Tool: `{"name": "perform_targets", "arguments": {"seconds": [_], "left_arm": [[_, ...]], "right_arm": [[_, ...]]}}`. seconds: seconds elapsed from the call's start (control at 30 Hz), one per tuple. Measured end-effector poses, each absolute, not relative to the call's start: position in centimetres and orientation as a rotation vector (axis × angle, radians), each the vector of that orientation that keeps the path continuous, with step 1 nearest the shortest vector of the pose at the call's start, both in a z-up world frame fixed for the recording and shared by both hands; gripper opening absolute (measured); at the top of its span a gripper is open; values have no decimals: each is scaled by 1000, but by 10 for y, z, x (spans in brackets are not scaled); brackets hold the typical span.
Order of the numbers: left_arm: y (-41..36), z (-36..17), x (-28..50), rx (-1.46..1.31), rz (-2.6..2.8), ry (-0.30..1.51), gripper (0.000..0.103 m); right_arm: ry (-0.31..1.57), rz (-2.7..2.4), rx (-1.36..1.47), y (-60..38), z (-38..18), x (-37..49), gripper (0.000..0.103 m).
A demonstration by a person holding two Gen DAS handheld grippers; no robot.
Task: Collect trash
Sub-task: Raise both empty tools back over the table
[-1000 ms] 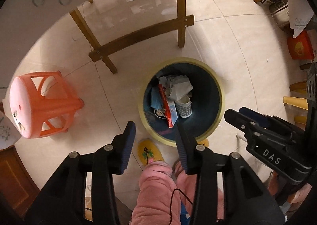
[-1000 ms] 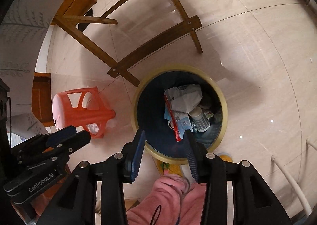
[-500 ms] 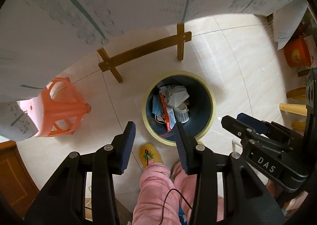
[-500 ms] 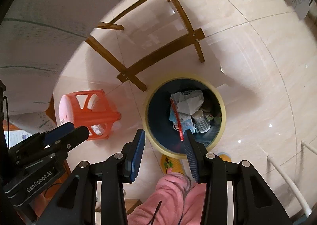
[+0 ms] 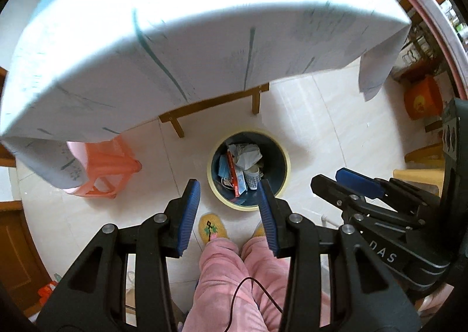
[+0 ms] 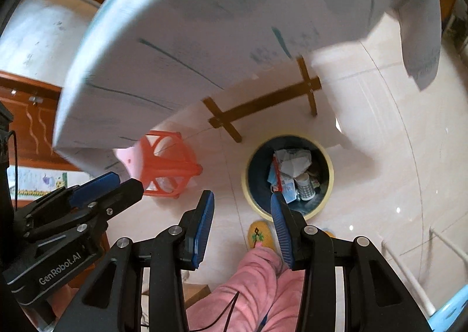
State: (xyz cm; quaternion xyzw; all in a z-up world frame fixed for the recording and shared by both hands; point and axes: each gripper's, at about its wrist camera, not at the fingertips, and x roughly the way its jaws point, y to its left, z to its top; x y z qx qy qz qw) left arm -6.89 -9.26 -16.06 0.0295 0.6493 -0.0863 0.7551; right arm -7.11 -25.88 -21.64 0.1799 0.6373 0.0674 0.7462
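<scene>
Both tools are hanging high over the floor, pointing down, side by side. Left tool [image 5: 226, 200]: jaws are standing spread, nothing between the blue pads. Right tool [image 6: 241, 215]: likewise spread and empty.

The trash bin [image 5: 288, 161], round with a pale yellow rim and dark inside, is sitting on the tiled floor [image 5: 336, 127] below and just ahead of the tools. The trash [image 5: 241, 167] is lying inside it: crumpled white paper, a checked paper cup, a red-edged flat package, bluish wrappers. In the right wrist view the bin [image 6: 248, 168] is appearing just right of the tool's right pad.

The surface [image 5: 175, 39], draped in a white cloth with teal line markings, is filling the upper part of both views; its wooden crossbar [image 5: 210, 105] is showing beneath the edge. An orange plastic stool [image 5: 111, 165] is standing left of the bin, partly under the cloth.

The person's pink trouser legs [image 5: 234, 273] and yellow slippers [image 5: 212, 228] are showing just beside the bin.
</scene>
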Motion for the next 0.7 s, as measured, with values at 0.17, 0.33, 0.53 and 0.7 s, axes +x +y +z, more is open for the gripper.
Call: {"name": "perform_targets", "arguments": {"seconds": [0.17,0.33,0.53,0.7], "left_arm": [[-86,-110,-78,45,-155,1361,37],[-77,-58,-84,37,-109,1281,37],[-65,-2,-84,21,-56,1196,37],[-57,38,-77,6,-26,1129,45]], "right_arm": [[1346,205,348,-253,-161,-73,46],[1285,266,303,-248,-106,-72,49],[1186,322,258,-247,-49,-70,54],[1098,363,207,-252,-6,-59,57]]}}
